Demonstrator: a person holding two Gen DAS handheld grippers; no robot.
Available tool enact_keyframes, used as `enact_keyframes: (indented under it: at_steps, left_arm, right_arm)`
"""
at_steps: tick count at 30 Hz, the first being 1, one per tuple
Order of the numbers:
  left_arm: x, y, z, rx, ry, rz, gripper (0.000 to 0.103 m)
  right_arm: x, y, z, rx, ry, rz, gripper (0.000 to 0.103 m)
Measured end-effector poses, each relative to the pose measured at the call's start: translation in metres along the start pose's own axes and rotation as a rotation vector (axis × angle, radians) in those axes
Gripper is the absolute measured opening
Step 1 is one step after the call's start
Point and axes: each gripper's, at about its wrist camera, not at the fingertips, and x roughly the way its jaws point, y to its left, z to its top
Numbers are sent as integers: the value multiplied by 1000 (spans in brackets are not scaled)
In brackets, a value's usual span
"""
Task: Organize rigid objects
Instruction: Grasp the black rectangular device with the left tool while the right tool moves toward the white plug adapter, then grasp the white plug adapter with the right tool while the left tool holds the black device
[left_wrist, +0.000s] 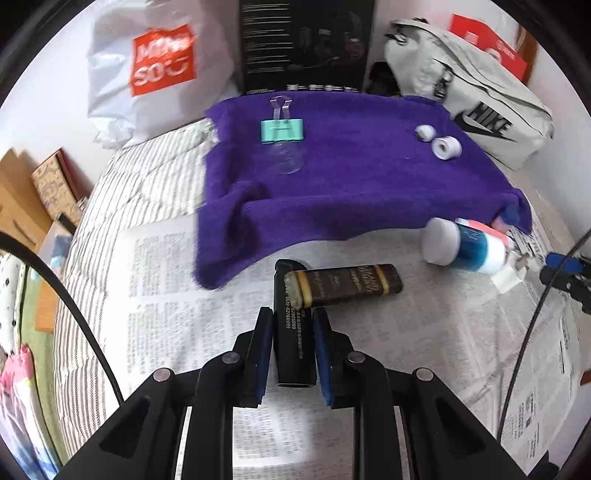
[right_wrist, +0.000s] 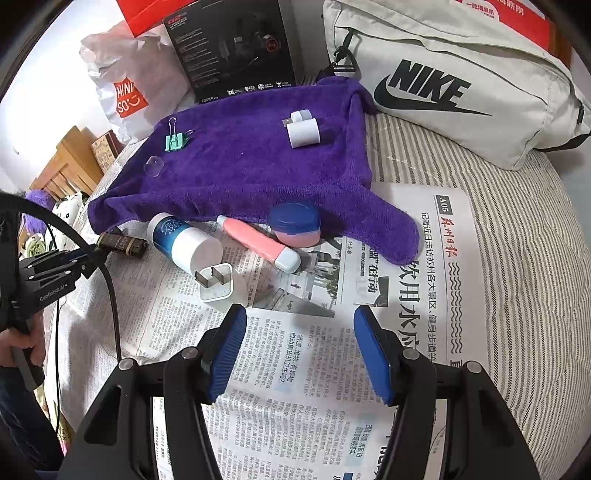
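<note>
Left gripper (left_wrist: 292, 345) pinching black lighter (left_wrist: 293, 332) between pads, brown lighter (left_wrist: 343, 285) just ahead touching its far end. Step: carry to purple towel (left_wrist: 332, 166) beyond; next needs lift clear, then release. Right gripper (right_wrist: 300, 350) spread, empty, over newspaper (right_wrist: 295, 369). Surface: striped bedding (right_wrist: 498, 240), bags behind.

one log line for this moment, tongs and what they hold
left tongs: shut on black lighter | right tongs: open, empty, over newspaper | purple towel: binder clip
</note>
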Motion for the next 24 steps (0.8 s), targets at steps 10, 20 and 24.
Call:
enact_keyframes:
  at_steps: [10,20,24]
  left_arm:
    - [12,6,-3,19,33,37,28]
    - [10,19,-6,-27,37,61,21]
    - [10,19,-7,-33,32,63,21]
  right_arm:
    - [2,-2,0,4,8,-9,60]
    - [0,4,0,-1,-12,28,60]
    - [-1,21,2,-40,-36,67,60]
